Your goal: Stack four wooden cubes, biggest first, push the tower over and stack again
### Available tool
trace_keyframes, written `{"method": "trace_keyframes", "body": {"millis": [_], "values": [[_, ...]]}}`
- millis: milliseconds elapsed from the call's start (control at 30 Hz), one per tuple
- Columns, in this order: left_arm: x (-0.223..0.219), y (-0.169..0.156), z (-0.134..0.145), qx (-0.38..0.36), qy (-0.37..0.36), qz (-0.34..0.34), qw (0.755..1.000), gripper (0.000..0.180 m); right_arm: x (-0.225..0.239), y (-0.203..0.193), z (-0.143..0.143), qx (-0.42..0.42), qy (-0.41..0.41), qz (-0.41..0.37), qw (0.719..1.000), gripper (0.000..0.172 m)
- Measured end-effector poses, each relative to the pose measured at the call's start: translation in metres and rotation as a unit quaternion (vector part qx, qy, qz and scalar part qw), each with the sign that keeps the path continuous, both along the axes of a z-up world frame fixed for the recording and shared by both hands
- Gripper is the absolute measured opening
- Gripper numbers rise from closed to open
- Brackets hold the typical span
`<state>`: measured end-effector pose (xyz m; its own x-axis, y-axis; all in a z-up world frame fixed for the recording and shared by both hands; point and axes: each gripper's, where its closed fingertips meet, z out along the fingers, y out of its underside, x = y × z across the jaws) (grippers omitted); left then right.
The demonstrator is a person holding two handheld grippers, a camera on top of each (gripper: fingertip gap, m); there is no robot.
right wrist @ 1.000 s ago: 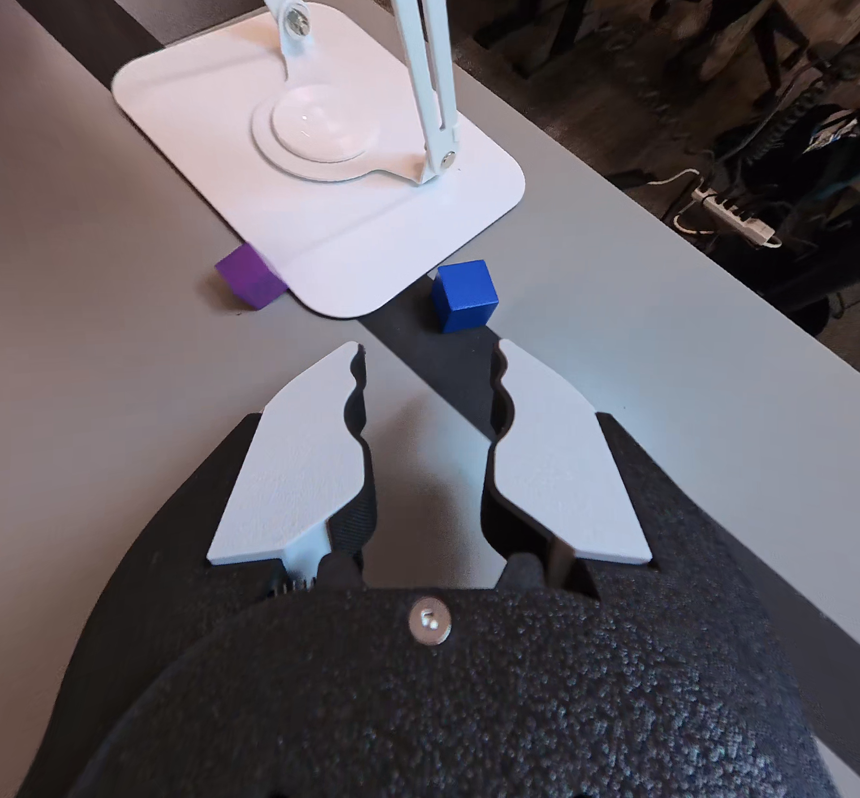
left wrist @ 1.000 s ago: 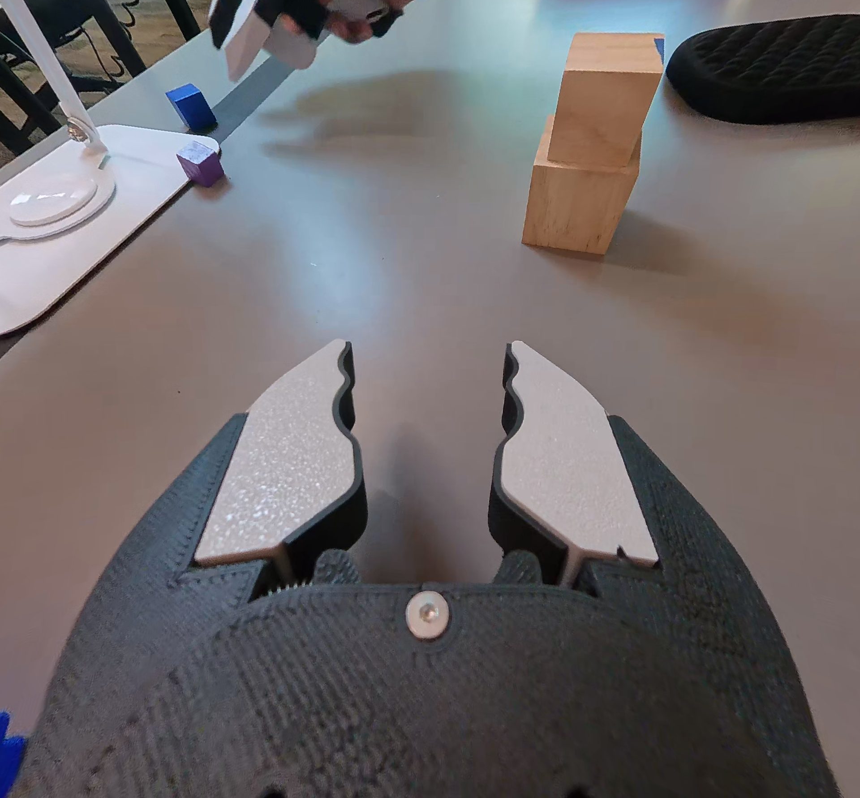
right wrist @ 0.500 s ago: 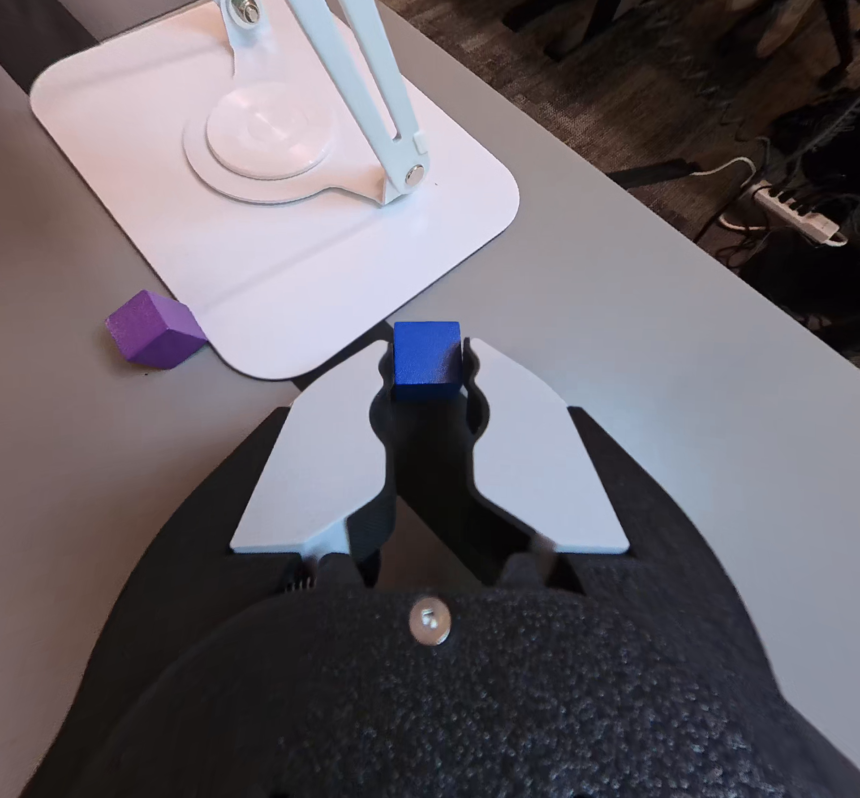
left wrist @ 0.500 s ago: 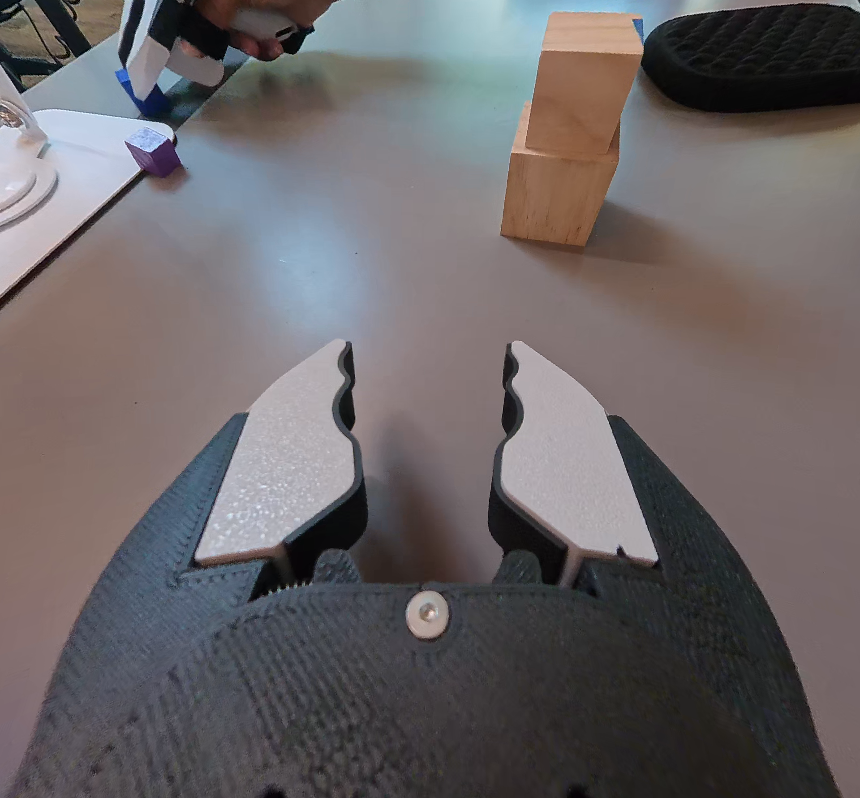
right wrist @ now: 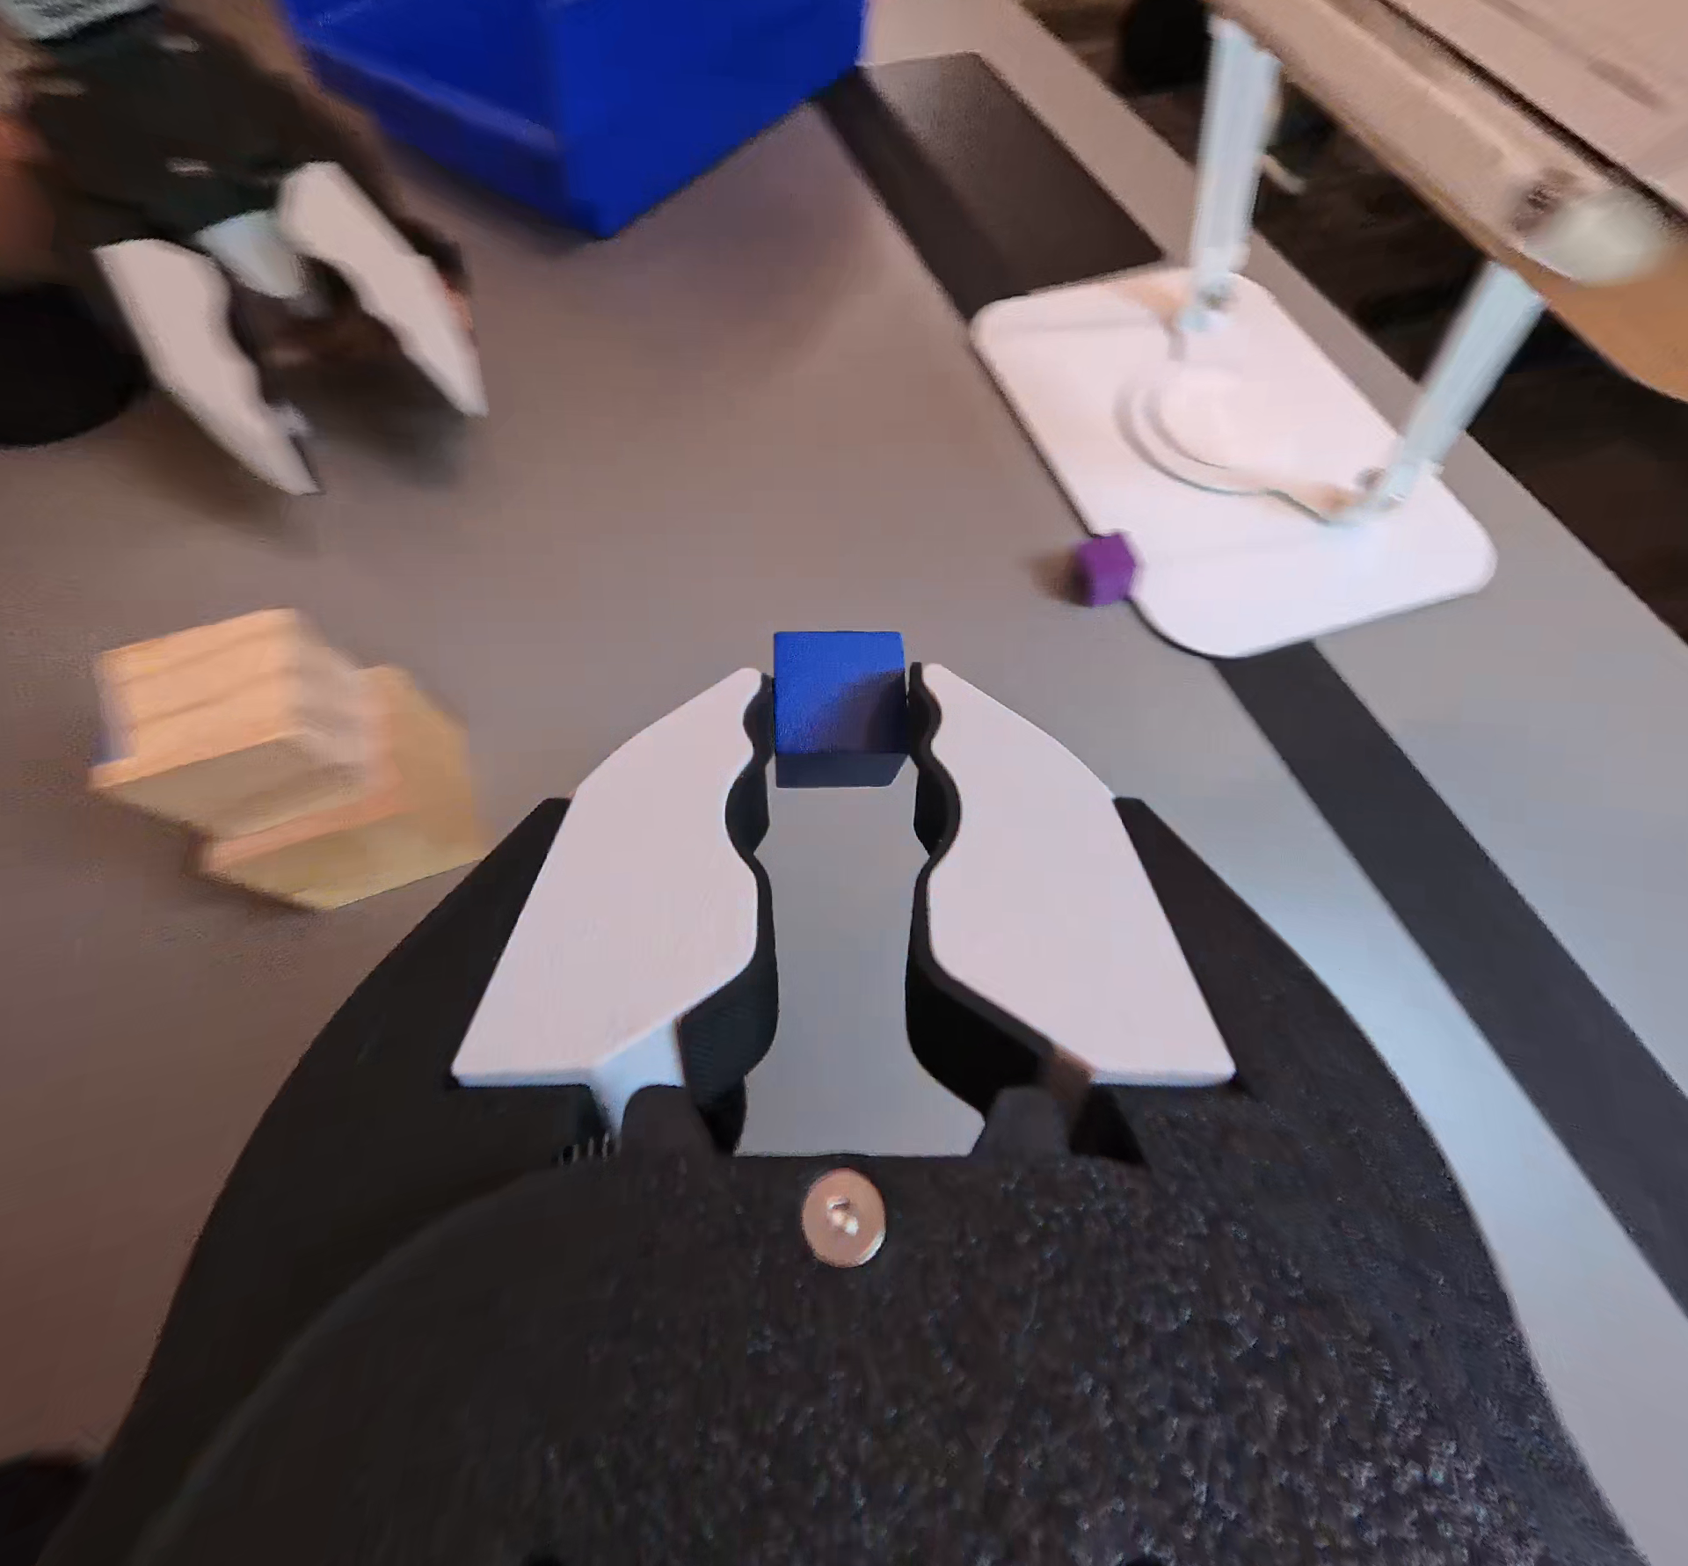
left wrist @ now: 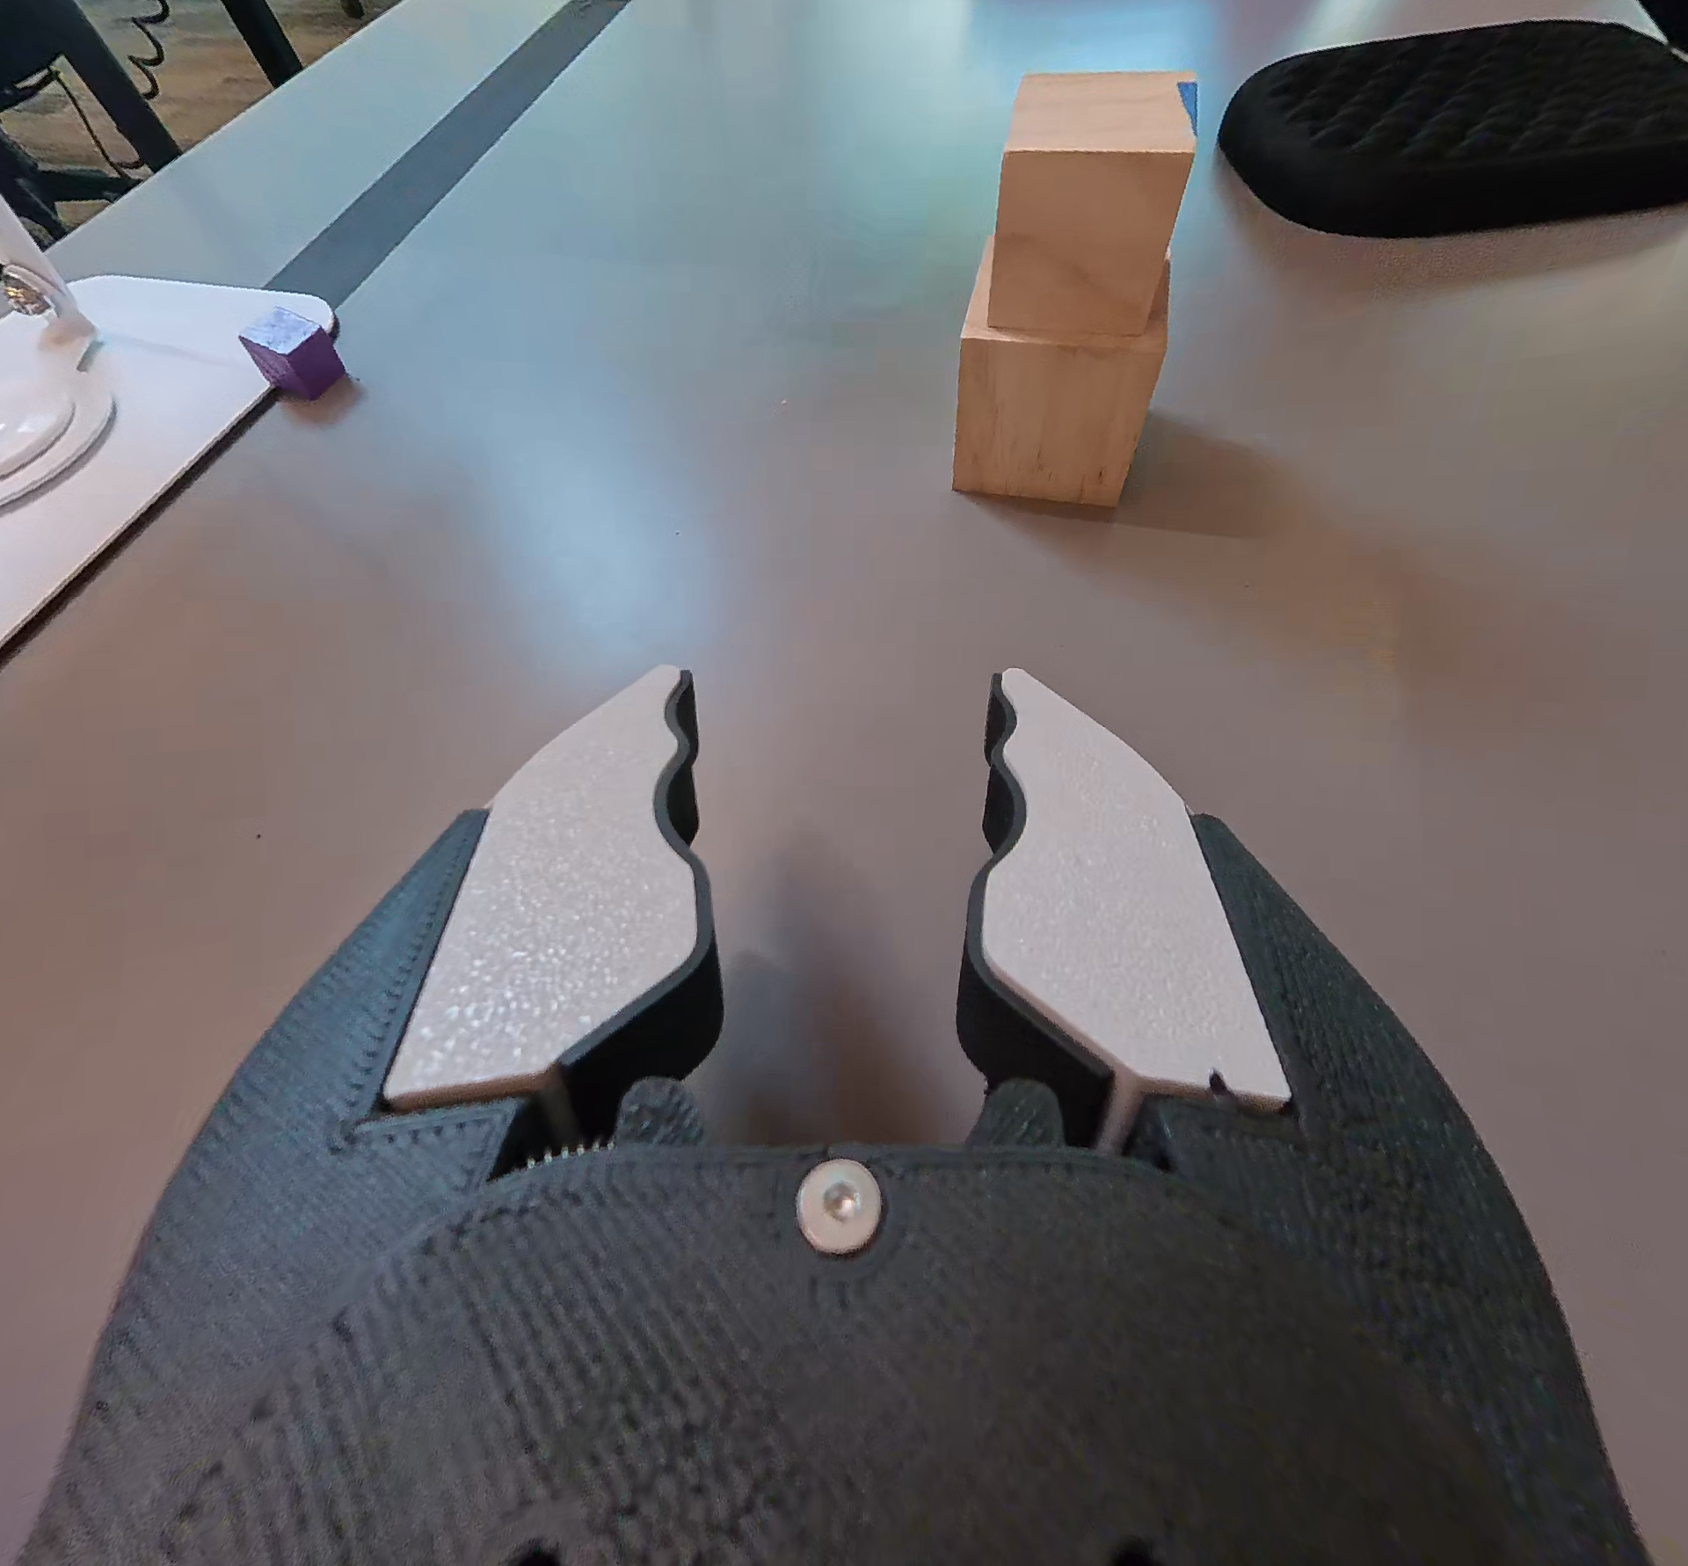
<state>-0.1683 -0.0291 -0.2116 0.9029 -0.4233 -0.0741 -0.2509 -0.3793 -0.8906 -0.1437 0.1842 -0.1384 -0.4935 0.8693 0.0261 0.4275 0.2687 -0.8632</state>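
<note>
Two plain wooden cubes (left wrist: 1069, 289) stand stacked on the grey table (left wrist: 639, 517), the smaller on the bigger and slightly askew; they appear blurred in the right wrist view (right wrist: 274, 755). My right gripper (right wrist: 838, 674) is shut on a small blue cube (right wrist: 836, 704) and holds it above the table, to the right of the stack. My left gripper (left wrist: 840, 682) is open and empty, low over the table in front of the stack; it also shows in the right wrist view (right wrist: 388, 444). A small purple cube (left wrist: 292, 353) lies against the white lamp base (left wrist: 137, 389).
A blue bin (right wrist: 585, 33) stands at the far side of the table. A black textured pad (left wrist: 1461, 124) lies right of the stack. The lamp base (right wrist: 1279, 517) with its white arms sits near the table edge, beside a dark strip (right wrist: 1370, 746). My hands' fingertips stand some 25 cm from each other.
My right gripper shut on the blue cube beside the lamp base, lifted it and swung left toward the wooden stack. My left gripper stayed open and hardly moved.
</note>
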Motion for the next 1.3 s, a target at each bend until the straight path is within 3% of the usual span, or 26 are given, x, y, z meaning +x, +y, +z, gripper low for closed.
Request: {"method": "trace_keyframes", "body": {"millis": [200, 367, 633, 1300], "values": [[0.005, 0.0, 0.003, 0.004, 0.0, 0.0, 1.0, 0.061, 0.053, -0.099, 0.024, 0.012, 0.003, 0.111, 0.994, 0.028], [0.007, 0.0, 0.003, 0.004, 0.006, 0.003, 1.0, 0.061, 0.068, -0.137, 0.015, 0.049, -0.018, 0.146, 0.988, 0.028], [0.002, -0.001, 0.002, 0.002, 0.007, 0.01, 1.0, 0.06, 0.068, -0.146, -0.002, 0.072, -0.043, 0.151, 0.985, 0.028], [0.002, -0.001, -0.004, -0.009, 0.007, 0.008, 1.0, 0.06, 0.071, -0.147, -0.01, 0.069, -0.045, 0.162, 0.983, 0.028]]}}
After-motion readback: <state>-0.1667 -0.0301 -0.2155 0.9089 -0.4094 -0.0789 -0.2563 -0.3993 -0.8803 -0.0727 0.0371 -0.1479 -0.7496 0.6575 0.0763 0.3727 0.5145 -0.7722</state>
